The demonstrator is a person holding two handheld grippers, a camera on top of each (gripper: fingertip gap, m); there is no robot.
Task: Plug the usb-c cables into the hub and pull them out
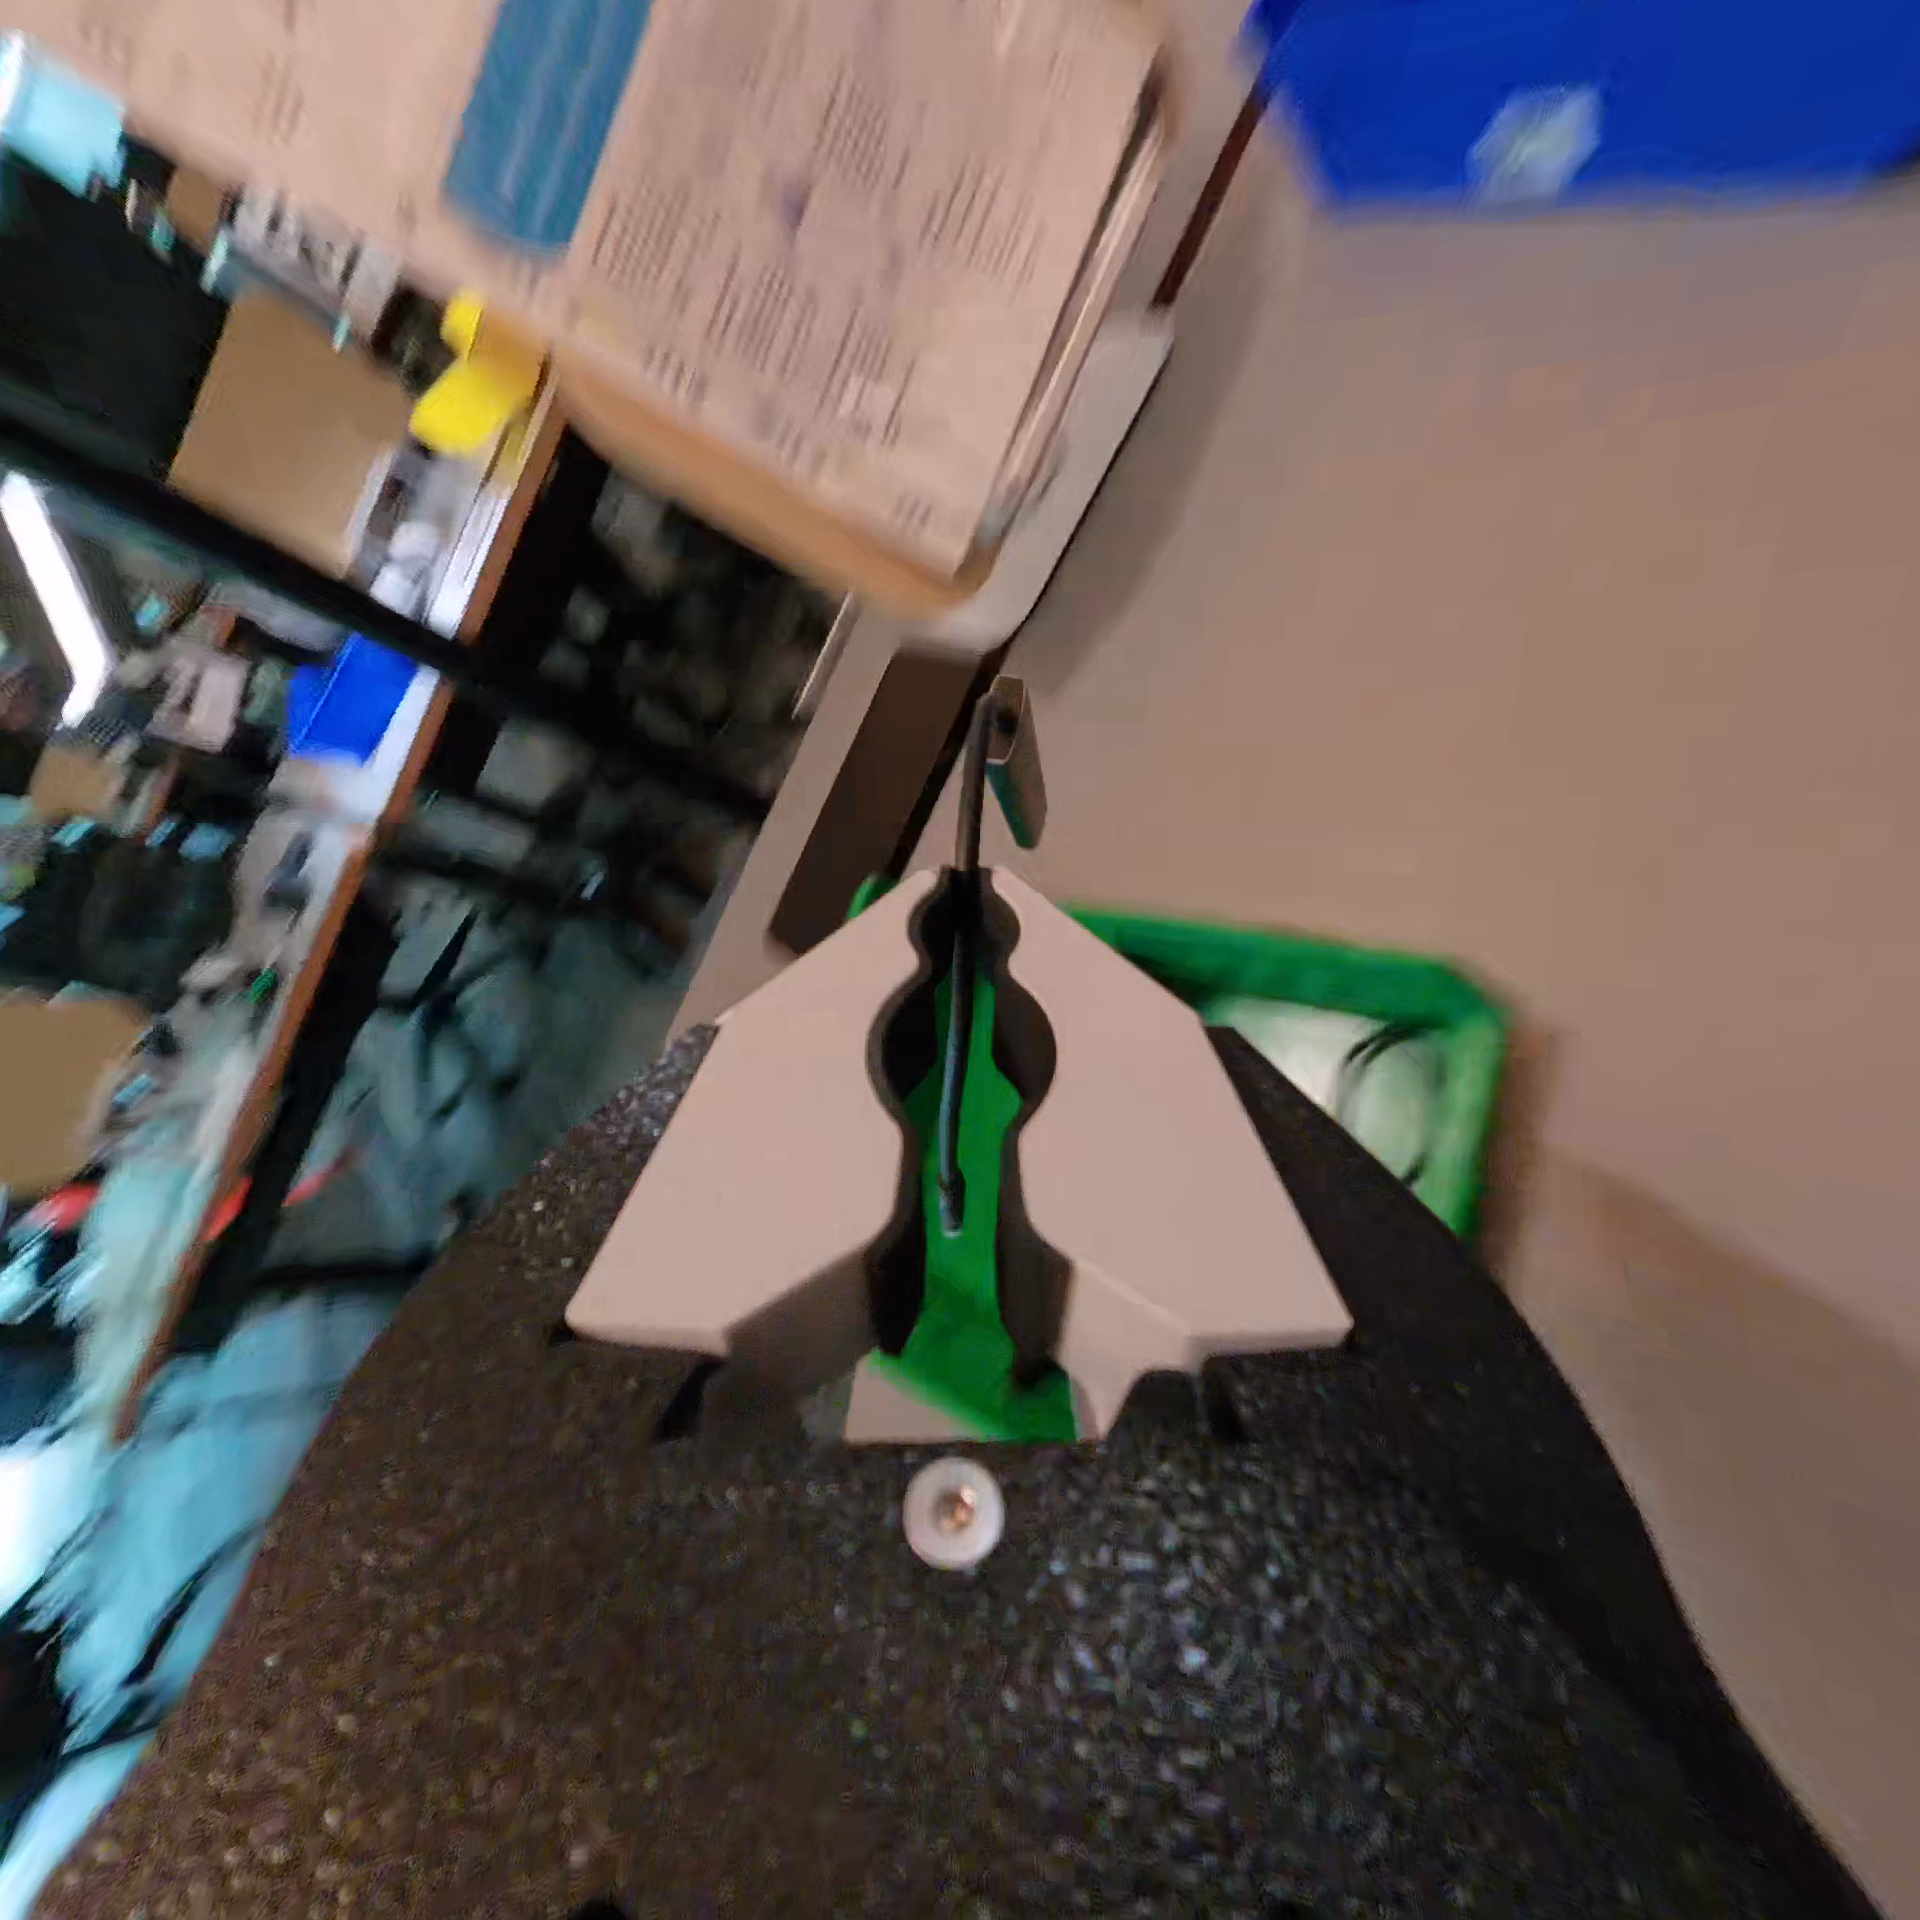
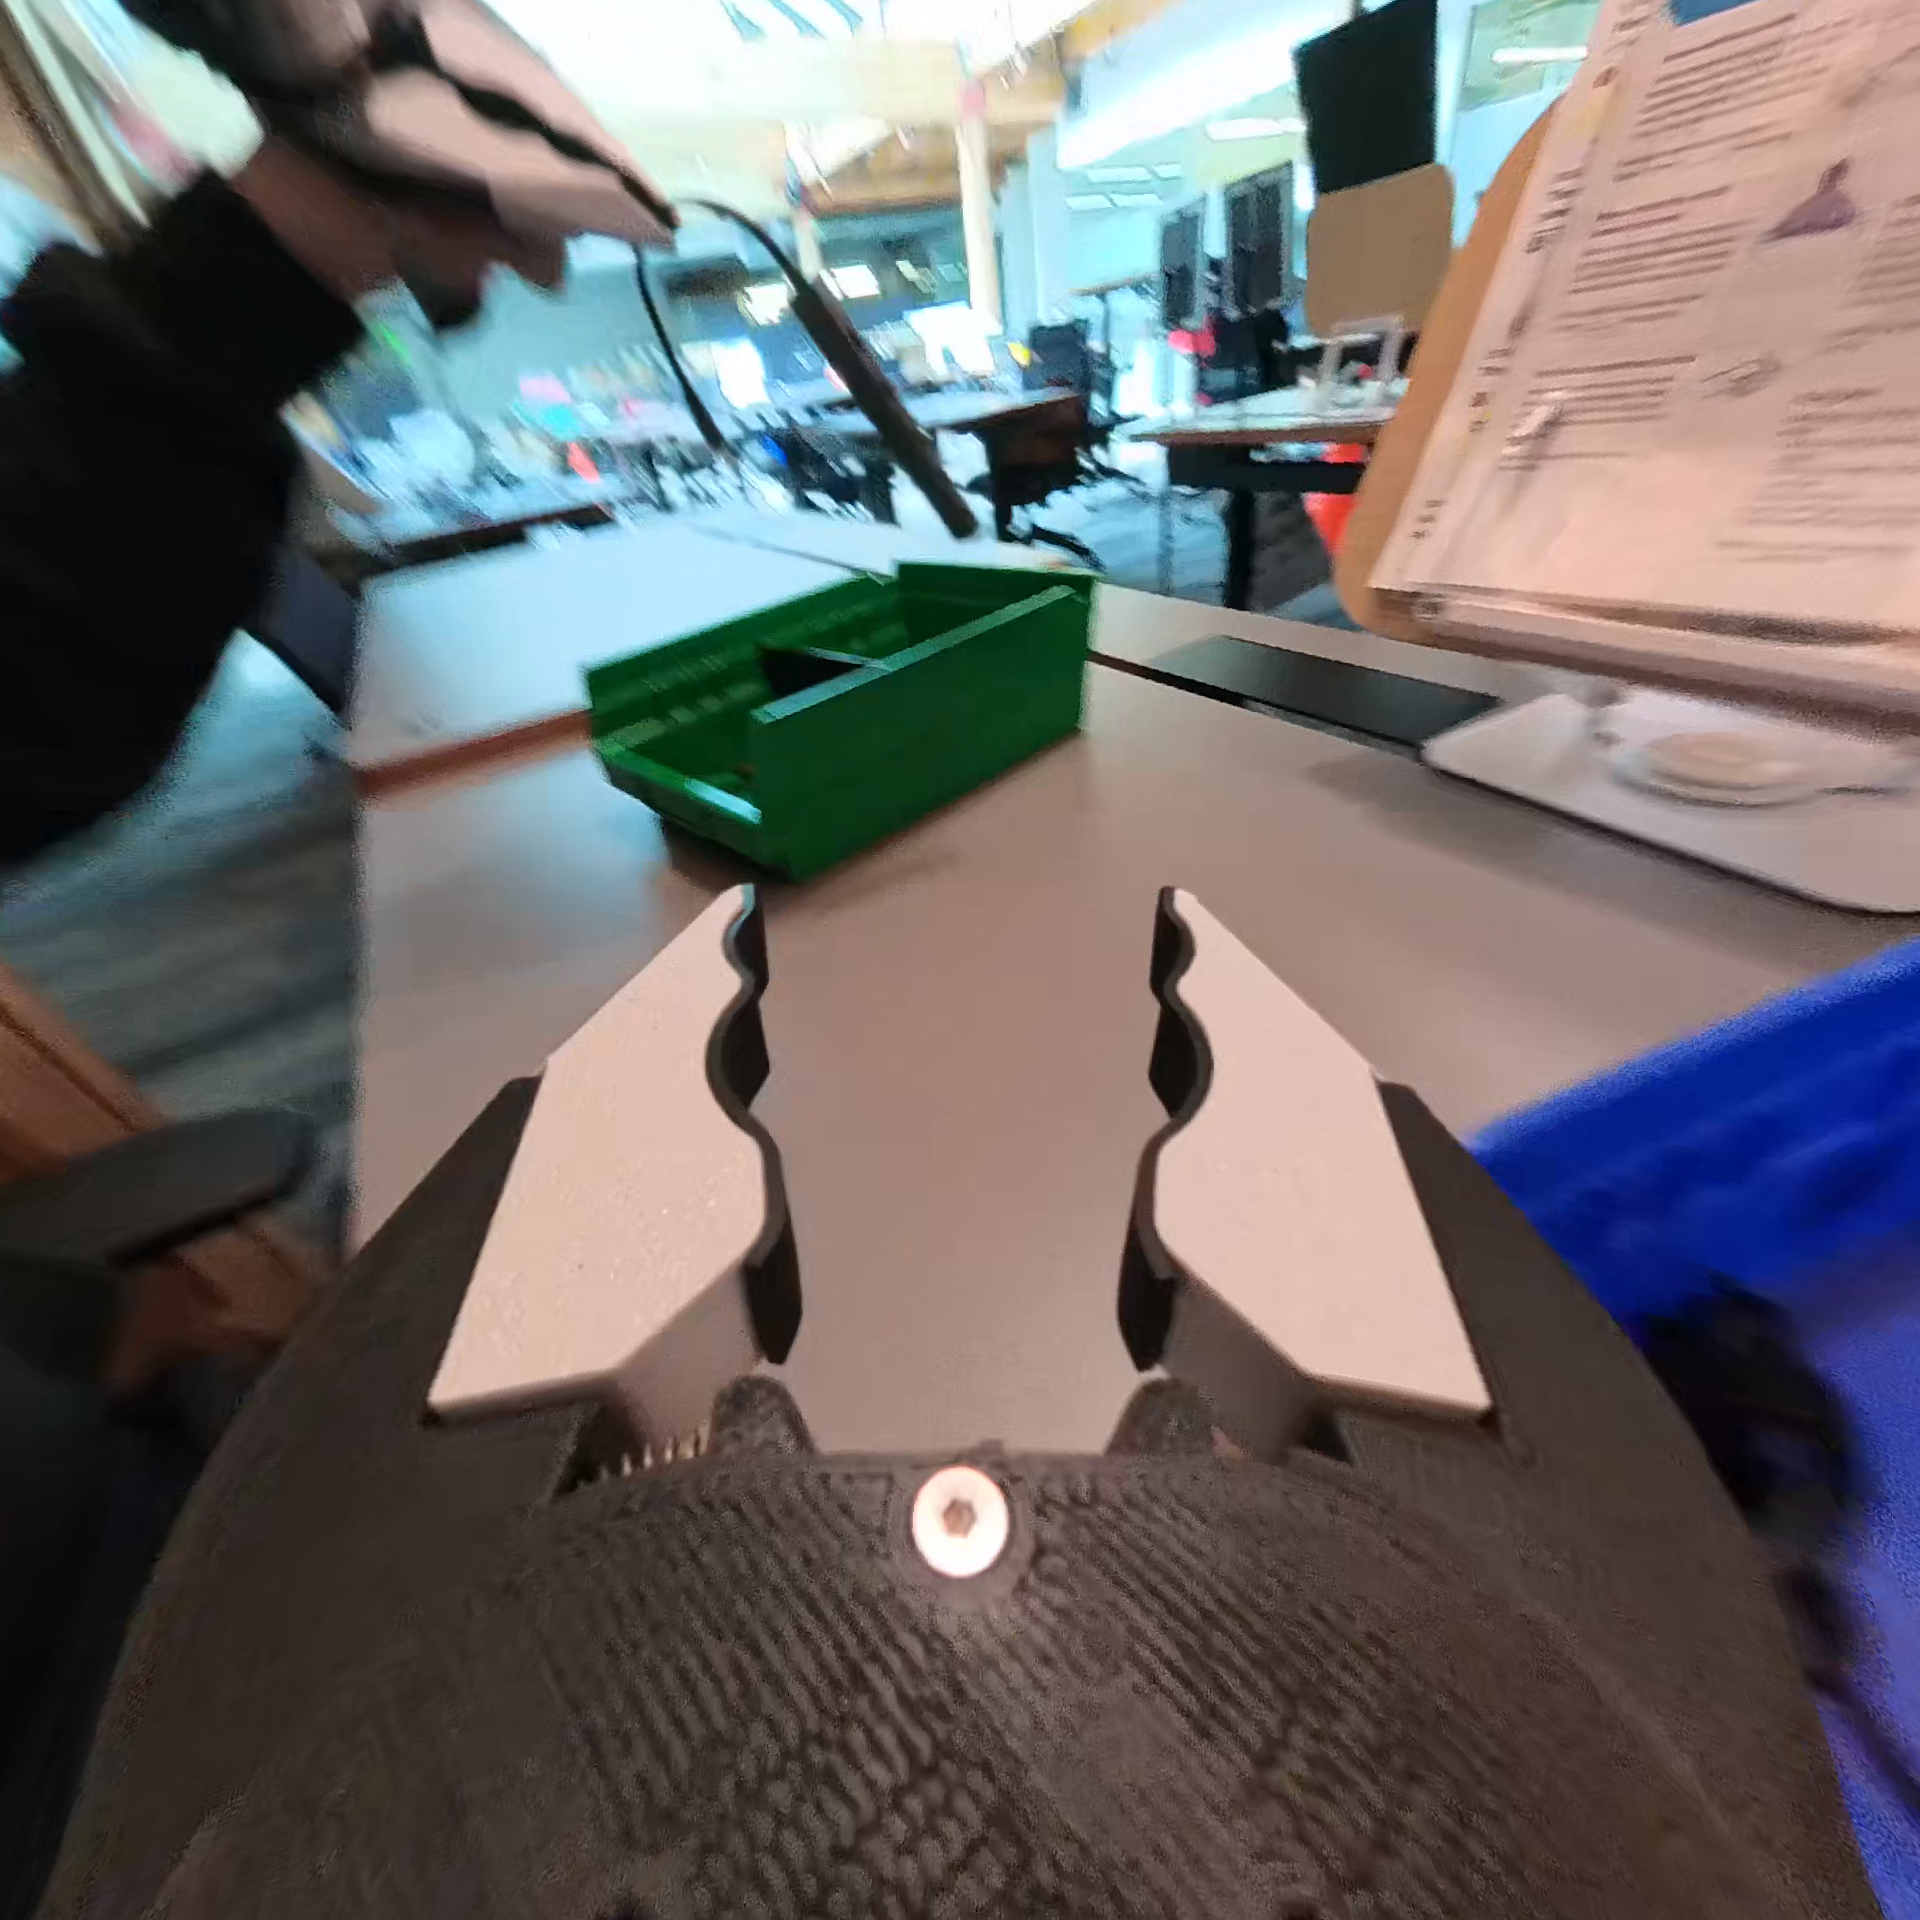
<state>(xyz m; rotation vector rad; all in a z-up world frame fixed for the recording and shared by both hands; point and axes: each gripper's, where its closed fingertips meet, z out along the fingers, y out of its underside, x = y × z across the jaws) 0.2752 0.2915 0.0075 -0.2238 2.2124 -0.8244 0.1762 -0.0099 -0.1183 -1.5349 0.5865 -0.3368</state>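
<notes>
My left gripper (image 1: 971, 873) is shut on a thin black cable (image 1: 954, 1049) that runs between its fingers. The slim grey hub (image 1: 1016, 764) hangs at the end of that cable just beyond the fingertips, in the air above the green bin (image 1: 1351, 1029). The right wrist view shows the left gripper (image 2: 499, 156) raised at the top left, with the cable (image 2: 665, 332) looping down and the hub (image 2: 894, 405) dangling slanted above the green bin (image 2: 842, 707). My right gripper (image 2: 961, 914) is open and empty, low over the grey table (image 2: 935, 1143), short of the bin.
A blue bin (image 2: 1714, 1143) sits close on the right, also in the left wrist view (image 1: 1579, 94). A clipboard with papers (image 2: 1683, 343) stands at the right over a white tray (image 2: 1662, 800). A flat black item (image 2: 1320, 675) lies behind the bin. A person's dark sleeve (image 2: 125, 499) is at left.
</notes>
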